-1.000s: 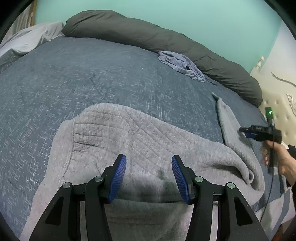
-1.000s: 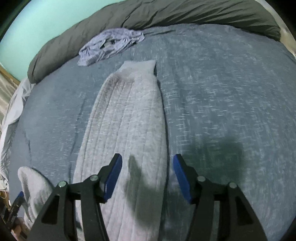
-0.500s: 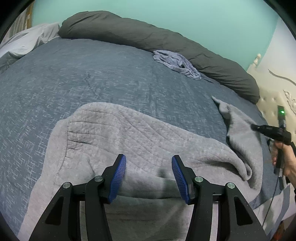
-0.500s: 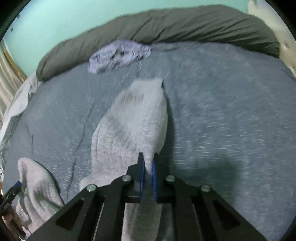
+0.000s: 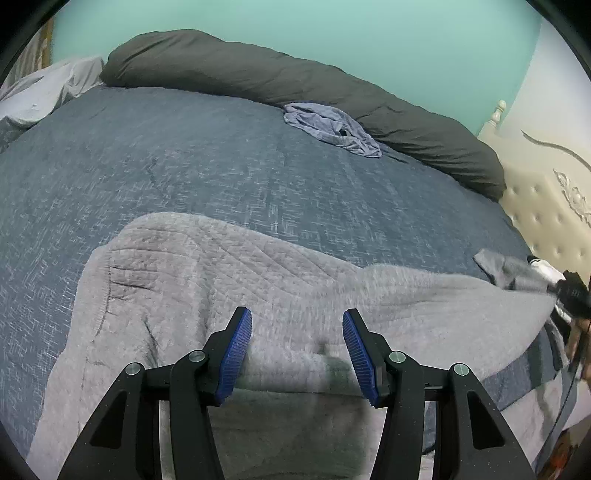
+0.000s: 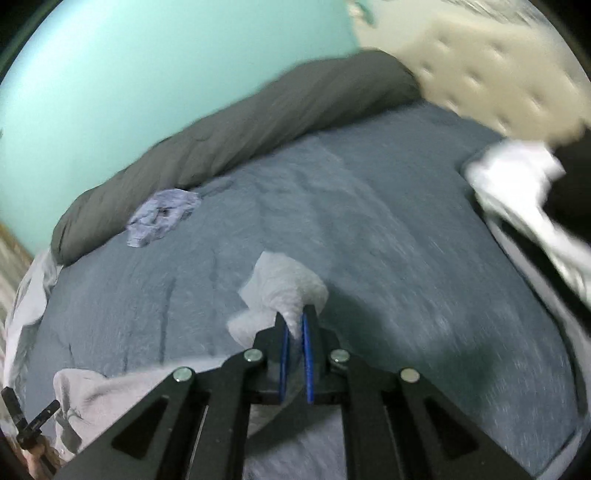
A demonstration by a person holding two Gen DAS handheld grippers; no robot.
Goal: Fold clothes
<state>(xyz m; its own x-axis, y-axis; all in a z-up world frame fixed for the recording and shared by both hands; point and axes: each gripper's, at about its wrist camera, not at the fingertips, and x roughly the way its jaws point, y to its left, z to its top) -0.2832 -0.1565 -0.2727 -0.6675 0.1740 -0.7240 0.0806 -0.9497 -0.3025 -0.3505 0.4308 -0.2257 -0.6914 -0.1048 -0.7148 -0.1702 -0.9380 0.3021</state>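
Left gripper (image 5: 296, 350): lower centre of the left wrist view, blue-padded jaws spread wide apart, nothing between them, poised over the garment.

Grey quilted garment (image 5: 229, 280): spread across the lower half of that view on the blue-grey bedspread (image 5: 184, 155); one end rises toward the right edge, where the right gripper (image 5: 570, 291) appears, blurred.

Right gripper (image 6: 294, 332): lower centre of the right wrist view, jaws pressed together on a bunched end of the grey garment (image 6: 284, 291), which stands up above the bedspread (image 6: 369, 229).

Lavender crumpled cloth (image 5: 332, 127): upper centre-right, lying against the dark grey rolled duvet (image 5: 258, 74) along the far edge of the bed.

Cream tufted headboard (image 5: 546, 206): right edge. Teal wall (image 5: 332, 29): top.
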